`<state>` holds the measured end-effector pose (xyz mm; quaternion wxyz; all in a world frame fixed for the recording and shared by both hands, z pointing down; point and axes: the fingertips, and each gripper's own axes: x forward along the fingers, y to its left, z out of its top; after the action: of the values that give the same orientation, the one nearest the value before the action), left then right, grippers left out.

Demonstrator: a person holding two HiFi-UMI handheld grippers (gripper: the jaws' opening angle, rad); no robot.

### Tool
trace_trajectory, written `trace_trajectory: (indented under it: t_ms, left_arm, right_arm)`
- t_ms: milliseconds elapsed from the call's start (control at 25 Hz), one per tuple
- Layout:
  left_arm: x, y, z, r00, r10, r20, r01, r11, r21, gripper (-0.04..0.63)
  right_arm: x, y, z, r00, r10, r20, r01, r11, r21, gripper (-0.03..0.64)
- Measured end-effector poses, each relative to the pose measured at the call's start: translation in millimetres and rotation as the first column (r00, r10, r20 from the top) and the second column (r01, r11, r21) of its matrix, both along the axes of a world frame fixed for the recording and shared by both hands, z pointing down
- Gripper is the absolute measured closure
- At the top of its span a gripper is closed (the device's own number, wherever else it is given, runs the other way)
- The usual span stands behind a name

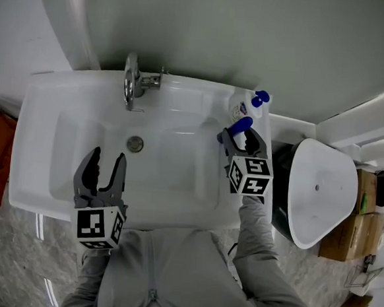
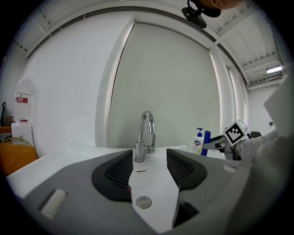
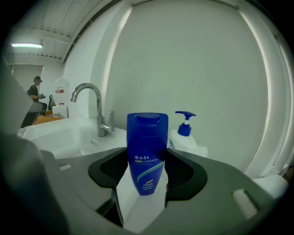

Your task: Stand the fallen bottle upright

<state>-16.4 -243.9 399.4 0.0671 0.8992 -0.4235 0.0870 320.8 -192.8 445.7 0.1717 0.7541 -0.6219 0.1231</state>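
Note:
A blue shampoo bottle stands upright between the pads of my right gripper, cap at the top, and the jaws are shut on its sides. From the head view the bottle and right gripper are over the sink's right ledge; whether its base touches the ledge I cannot tell. In the left gripper view the bottle shows far right. My left gripper hangs open over the basin's near left part, nothing between its fingers.
A white pump soap bottle stands on the ledge right behind the blue bottle. The chrome faucet rises at the back of the white sink, the drain below it. A white fixture and cardboard boxes lie to the right.

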Motion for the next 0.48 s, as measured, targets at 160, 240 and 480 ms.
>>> trace_trajectory:
  t_ms: [160, 240, 480]
  left_arm:
    - [14, 2, 0, 1.000, 0.022, 0.006, -0.022, 1.000, 0.004, 0.316]
    - [19, 3, -1, 1.000, 0.027, 0.009, -0.027, 1.000, 0.004, 0.316]
    - [26, 6, -1, 0.999, 0.032, 0.015, -0.032, 0.999, 0.006, 0.316]
  right_arm:
    - [35, 21, -7, 0.997, 0.082, -0.002, -0.082, 0.996, 0.019, 0.362]
    - [49, 29, -7, 0.993, 0.115, -0.002, -0.115, 0.993, 0.019, 0.362]
    - [72, 45, 5, 0.984, 0.175, 0.037, -0.176, 0.984, 0.016, 0.364]
